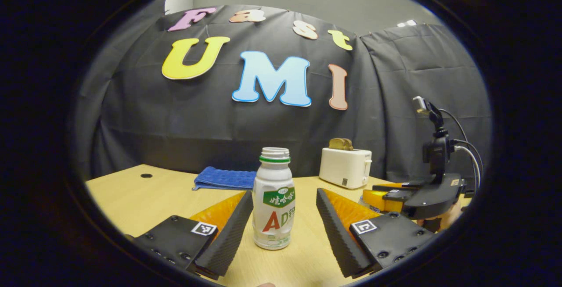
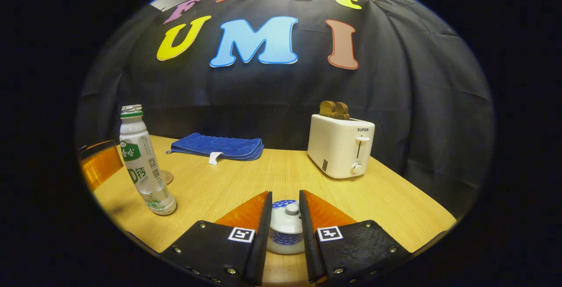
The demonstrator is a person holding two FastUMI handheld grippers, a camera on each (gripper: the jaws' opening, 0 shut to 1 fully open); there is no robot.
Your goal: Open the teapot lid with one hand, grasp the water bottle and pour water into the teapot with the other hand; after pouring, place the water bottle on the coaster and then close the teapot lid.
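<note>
- We see left gripper [image 1: 284, 230] spread wide around upright water bottle [image 1: 273, 199], not touching.
- We see right gripper [image 2: 283, 230] clamped on teapot lid [image 2: 287, 219].

glossy plastic bottle [image 1: 273, 199], wood-look table [image 2: 281, 177], perhaps laminate

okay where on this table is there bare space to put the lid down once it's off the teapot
Bare wood lies between the blue cloth and the toaster, and in front of the toaster. It is tighter around the bottle, with the coaster just behind it, and around the teapot between the right gripper fingers.
</note>
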